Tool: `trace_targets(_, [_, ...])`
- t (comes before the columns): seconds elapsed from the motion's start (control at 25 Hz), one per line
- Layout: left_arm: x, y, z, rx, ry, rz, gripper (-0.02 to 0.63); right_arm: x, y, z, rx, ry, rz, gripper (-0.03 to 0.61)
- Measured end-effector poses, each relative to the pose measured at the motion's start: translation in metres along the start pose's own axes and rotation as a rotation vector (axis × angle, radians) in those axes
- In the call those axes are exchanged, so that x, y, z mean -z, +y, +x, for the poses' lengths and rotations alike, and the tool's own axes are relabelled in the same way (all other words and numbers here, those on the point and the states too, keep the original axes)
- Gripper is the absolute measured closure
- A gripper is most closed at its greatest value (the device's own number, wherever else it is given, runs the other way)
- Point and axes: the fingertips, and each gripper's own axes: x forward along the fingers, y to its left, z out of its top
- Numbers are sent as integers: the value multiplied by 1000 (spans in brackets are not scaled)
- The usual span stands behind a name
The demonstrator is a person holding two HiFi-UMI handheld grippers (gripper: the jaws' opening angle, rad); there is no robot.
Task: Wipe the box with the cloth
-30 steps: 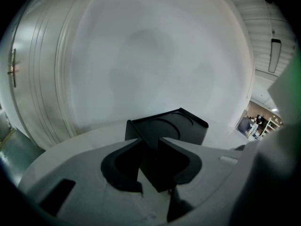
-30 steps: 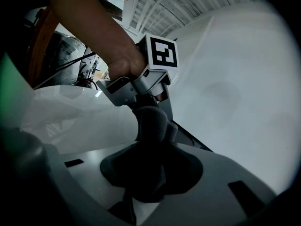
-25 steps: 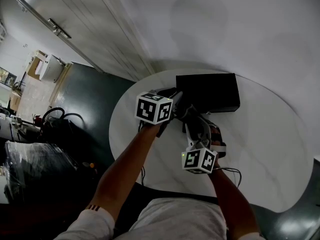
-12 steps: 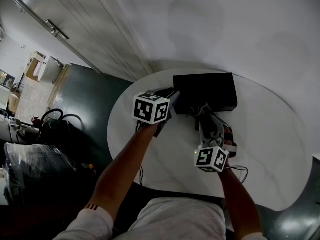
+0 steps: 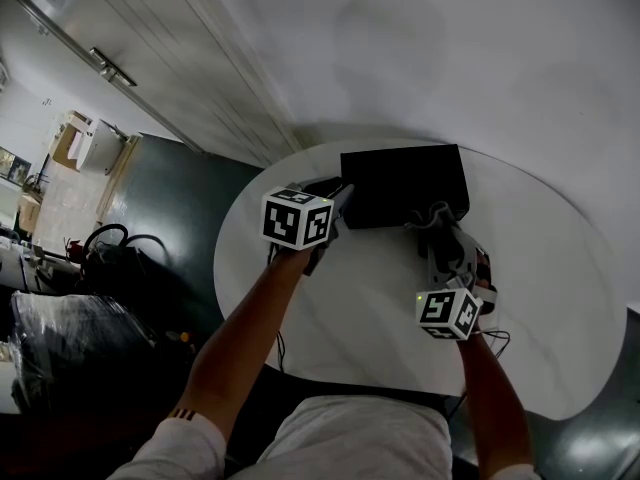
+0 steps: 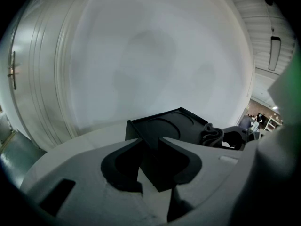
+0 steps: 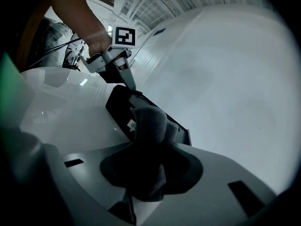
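A black box lies at the far side of a round white table. My left gripper is at the box's left near corner. In the left gripper view that gripper is shut on the box at that corner. My right gripper is shut on a dark grey cloth, which is pressed against the box's near side towards its right end. The right gripper view shows the cloth bunched between the jaws and touching the box, with the left gripper beyond.
A thin cable trails at the table's near edge. The wall rises right behind the box. A panelled door with a handle stands at the left. Below it are dark green floor and clutter.
My right gripper has slid to the right along the box's near side with the cloth. The left gripper has stayed at the left corner.
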Motion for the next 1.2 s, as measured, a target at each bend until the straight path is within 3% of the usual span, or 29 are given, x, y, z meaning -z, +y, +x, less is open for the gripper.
trace_targets(0.44, [-1,1,-1,-13,6,8,503,24,-33,-10,58,40,29,472])
trace_targets(0.8, [0,-1,-7,-19,10,38,503,11,-42,-21,73,-5,93,472])
trace_targets(1.2, [-10,-6,-39,-28,-66,46,503,-16,-52,-31,75,-70,191,472])
